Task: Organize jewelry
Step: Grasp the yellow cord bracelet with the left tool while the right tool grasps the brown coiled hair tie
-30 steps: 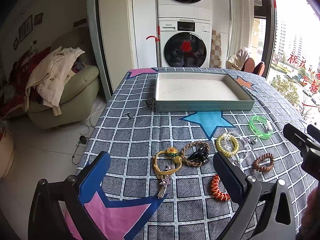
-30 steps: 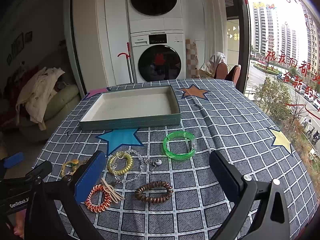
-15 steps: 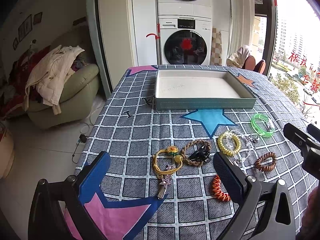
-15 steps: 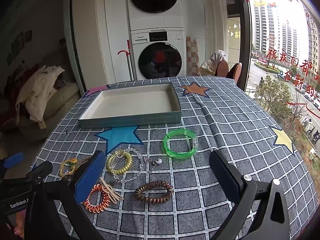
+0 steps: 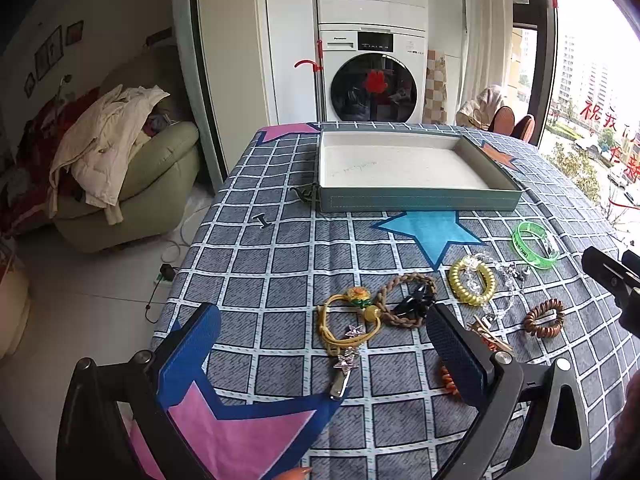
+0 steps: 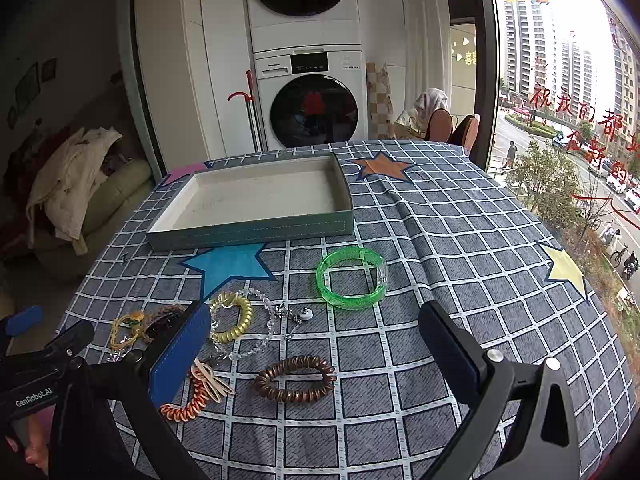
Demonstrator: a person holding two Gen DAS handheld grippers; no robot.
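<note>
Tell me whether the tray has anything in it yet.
Empty. The tray shows only its bare pale floor; the green bangle lies outside on the cloth.

You are working in a lived-in home, in a room that joins a laundry nook to a sitting area. Behind the table with its star-patterned cloth (image 5: pixel 280 264) stands a stacked washer and dryer (image 5: pixel 372 72) in a white alcove, and to your left a green armchair (image 5: pixel 132 192) is heaped with clothes (image 5: pixel 100 148) beneath framed pictures (image 5: pixel 50 54). On your right a tall window (image 6: pixel 568 92) looks out on apartment towers and a street below.
</note>
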